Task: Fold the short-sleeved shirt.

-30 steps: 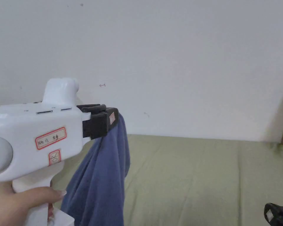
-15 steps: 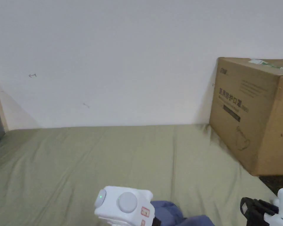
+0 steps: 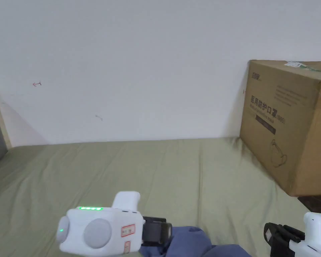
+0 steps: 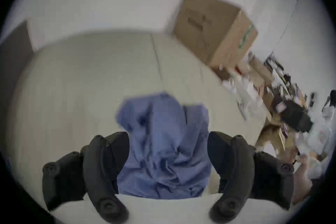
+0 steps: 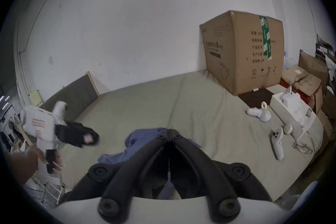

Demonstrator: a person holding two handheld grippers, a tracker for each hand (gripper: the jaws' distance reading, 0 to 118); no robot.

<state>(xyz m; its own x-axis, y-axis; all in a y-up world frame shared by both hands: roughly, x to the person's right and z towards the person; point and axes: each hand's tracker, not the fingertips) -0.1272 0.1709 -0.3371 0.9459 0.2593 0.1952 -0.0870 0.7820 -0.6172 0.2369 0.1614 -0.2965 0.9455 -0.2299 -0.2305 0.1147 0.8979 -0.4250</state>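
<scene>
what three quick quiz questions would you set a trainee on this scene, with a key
1. True or false: the shirt lies spread flat on the bed.
2. Where does the cardboard box stand? A: at the bed's far right, by the wall. B: at the bed's far left. C: on top of the shirt.
3. Fill in: the jaws of the right gripper are ____.

Key: 1 false, it lies bunched up; 2 A; 3 shut.

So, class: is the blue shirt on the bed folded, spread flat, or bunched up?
Bunched up. The blue shirt lies in a crumpled, creased heap on the green bed sheet, with no neat fold or flat panel visible.
</scene>
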